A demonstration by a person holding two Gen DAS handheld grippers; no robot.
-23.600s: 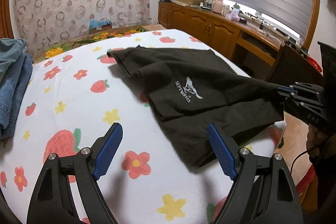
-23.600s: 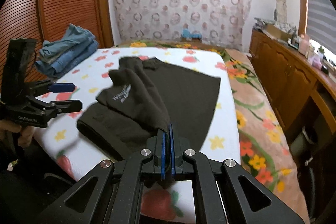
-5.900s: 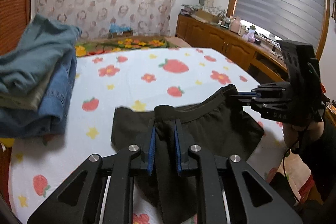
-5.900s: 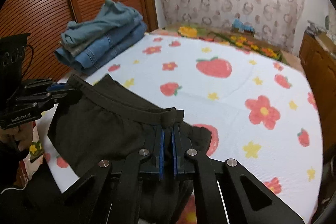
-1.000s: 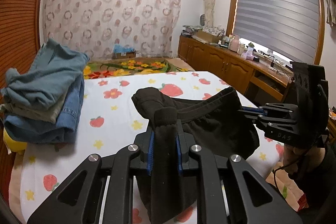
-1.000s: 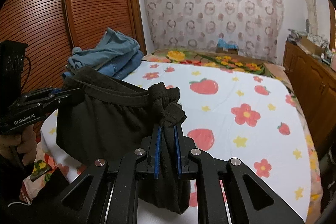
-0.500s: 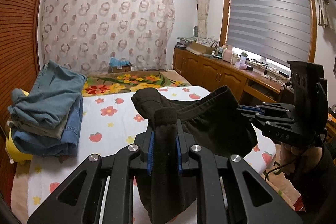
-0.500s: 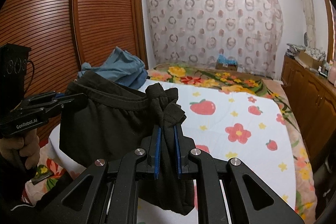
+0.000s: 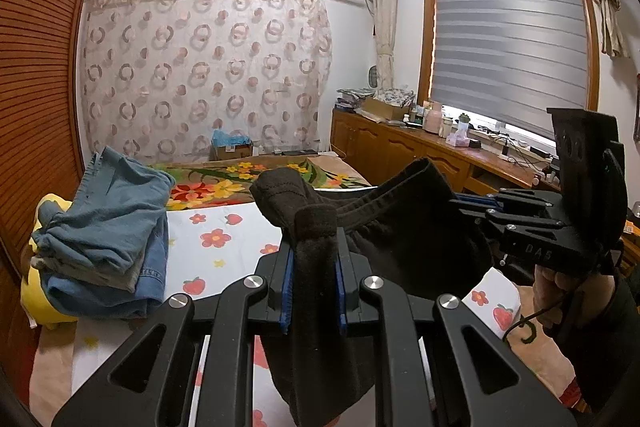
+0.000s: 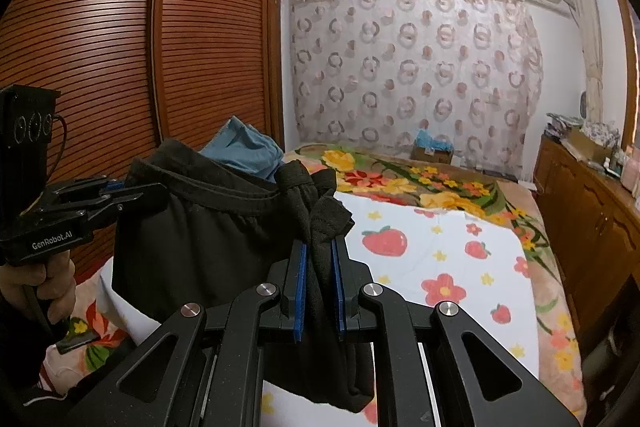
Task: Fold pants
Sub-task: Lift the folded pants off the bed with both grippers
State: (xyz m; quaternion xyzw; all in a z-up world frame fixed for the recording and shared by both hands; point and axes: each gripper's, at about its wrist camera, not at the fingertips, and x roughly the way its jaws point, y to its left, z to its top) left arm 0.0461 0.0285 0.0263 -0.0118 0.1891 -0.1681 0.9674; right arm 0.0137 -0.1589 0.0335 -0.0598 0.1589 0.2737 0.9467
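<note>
The pants hung between the two tools, one end pinched in the left tool and the other in the right tool, above the bed. Left of the left tool, a pile of clothes lay on the bed. Beyond the right tool stood the curtain, with a cabinet along its right.

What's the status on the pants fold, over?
Both tongs, left and right, shut on black pants. Pants lifted off the bed, waistband stretched between. Nothing obstructing.
</note>
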